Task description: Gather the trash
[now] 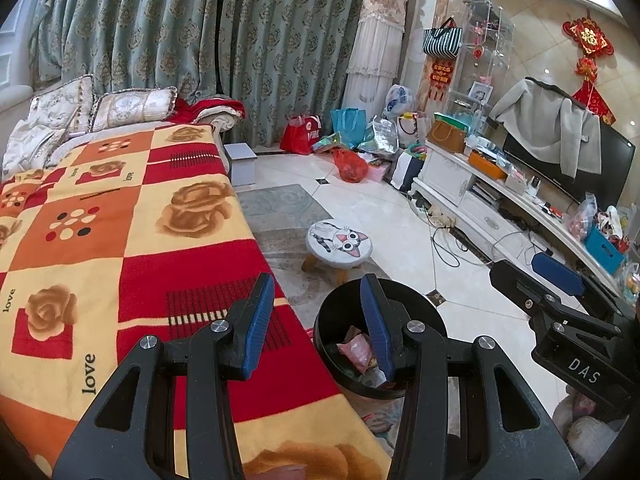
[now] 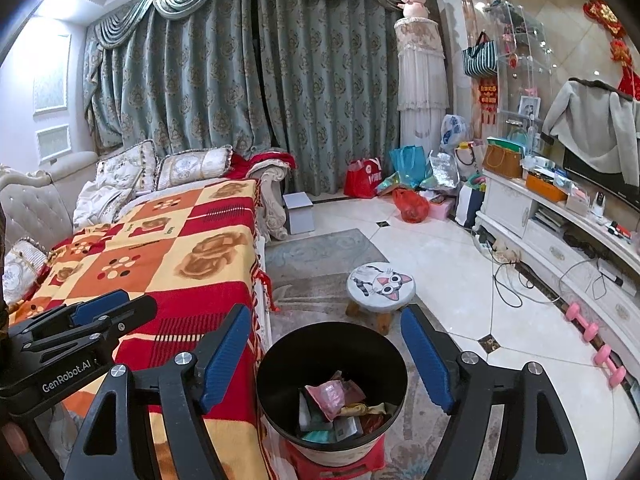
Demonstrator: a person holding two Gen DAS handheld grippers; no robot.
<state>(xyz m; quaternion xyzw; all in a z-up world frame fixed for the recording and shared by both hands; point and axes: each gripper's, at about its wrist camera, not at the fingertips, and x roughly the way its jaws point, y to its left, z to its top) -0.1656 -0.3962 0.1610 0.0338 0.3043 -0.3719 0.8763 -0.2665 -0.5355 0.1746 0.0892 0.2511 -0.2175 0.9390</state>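
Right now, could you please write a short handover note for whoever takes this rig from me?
Left tongs: open, empty, beside the sofa blanket.
Right tongs: open, empty, above the black bin.
Bin holds wrappers, a pink one on top, and stands on a red stool.
Done: some trash is binned.
Left: no loose trash shows on the blanket; check the floor by the TV stand.

Your bin (image 2: pixel 332 380) stands on a low stool (image 2: pixel 336 466), just right of the blanket-covered sofa (image 2: pixel 168 248), wrappers (image 2: pixel 332 400) inside it. Beyond it sits the cat stool (image 2: pixel 380 284); the TV cabinet (image 2: pixel 560 248) runs along your right.
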